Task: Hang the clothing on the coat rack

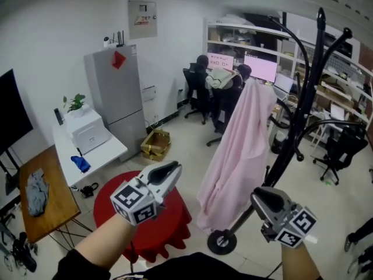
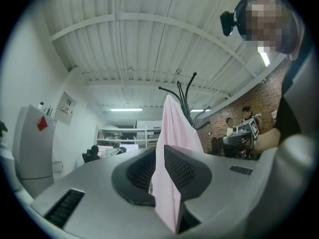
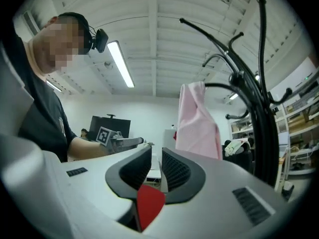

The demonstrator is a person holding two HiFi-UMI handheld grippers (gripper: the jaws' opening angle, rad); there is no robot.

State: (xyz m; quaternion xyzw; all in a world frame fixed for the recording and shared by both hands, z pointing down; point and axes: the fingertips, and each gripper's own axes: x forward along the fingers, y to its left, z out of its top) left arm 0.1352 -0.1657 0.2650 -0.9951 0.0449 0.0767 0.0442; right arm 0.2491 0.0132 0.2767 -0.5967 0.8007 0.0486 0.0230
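Left gripper point(image 1: 175, 169) hovers to the left of the coat rack point(image 1: 303, 98), its jaws parted by a narrow slit and pinching nothing. The pink that shows through the slit in the left gripper view is the garment point(image 1: 236, 150) farther off, not cloth in the grip. Low beside the coat rack's pole, just above its round foot, sits the right gripper point(image 1: 259, 198), its jaws likewise a little apart and empty. The red seen between them is the round table point(image 1: 157, 229) that stands left of the rack's foot.

The garment hangs on the left side of the coat rack, its top caught among the upper hooks and its length falling straight down alongside the pole. Its long axis is therefore vertical. It lies ahead of both grippers and between them: up and to the right of the left one, up and to the left of the right one. The left gripper looks nearer the loose outer edge of the cloth, the right one nearer the pole. By my reading the hanging is done, and any further move would be a tidy-up or a pull-away.

Which hook carries the garment I cannot tell, because the bunched top of the cloth covers it. Its far side is hidden too.
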